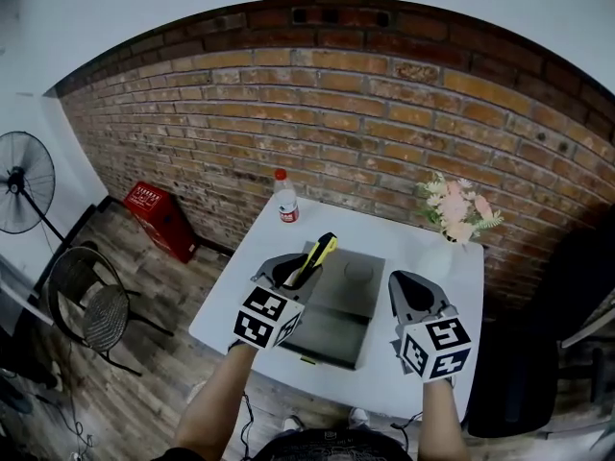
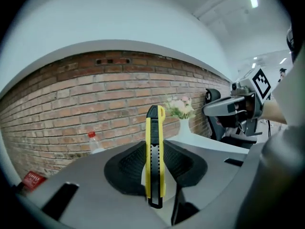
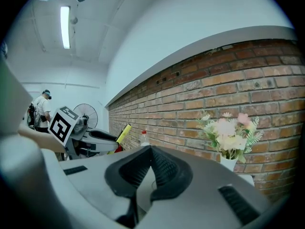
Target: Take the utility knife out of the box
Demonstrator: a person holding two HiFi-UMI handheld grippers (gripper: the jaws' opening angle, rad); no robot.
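Note:
My left gripper [image 1: 293, 273] is shut on a yellow and black utility knife [image 1: 318, 254], held up over the open grey box [image 1: 348, 298] on the white table [image 1: 408, 236]. In the left gripper view the knife [image 2: 155, 151] stands upright between the pads, its tip rising above them. My right gripper [image 1: 411, 291] hovers to the right of the box, its jaws together with nothing in them [image 3: 150, 149]. The right gripper view shows the left gripper [image 3: 95, 140] with the knife [image 3: 124, 133] sticking out of it at a slant.
A clear bottle with a red cap [image 1: 285, 200] stands at the table's far edge, and a vase of flowers [image 1: 455, 211] at its far right corner. A brick wall runs behind. On the floor to the left are a red crate [image 1: 159, 215], a chair [image 1: 91, 305] and a fan [image 1: 21, 195].

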